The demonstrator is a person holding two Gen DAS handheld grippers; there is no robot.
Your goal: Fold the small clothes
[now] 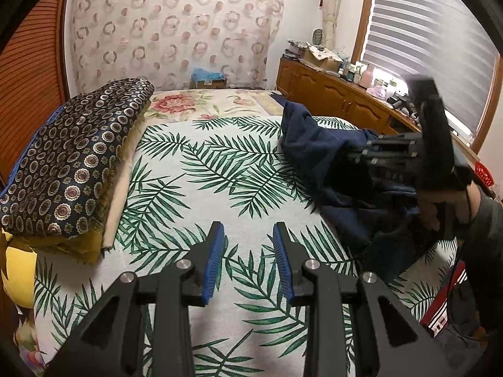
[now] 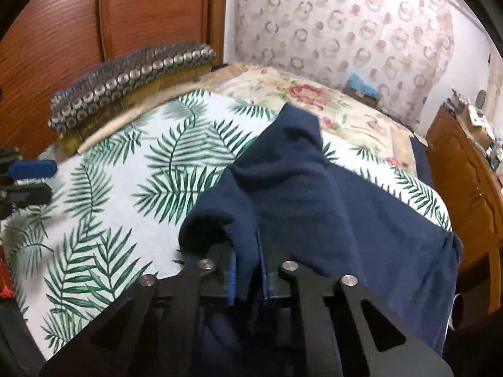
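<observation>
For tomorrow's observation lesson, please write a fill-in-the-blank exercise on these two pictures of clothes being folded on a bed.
1. The right gripper has its jaws closed on a crumpled garment whose colour is ____.
2. The bed sheet under the garment is printed with green ____.
3. The left gripper holds ____ between its blue pads.
4. The folded cloth with round patterns lies at the sheet's ____ edge in the left wrist view.

Missing words: navy blue; leaves; nothing; left
</observation>
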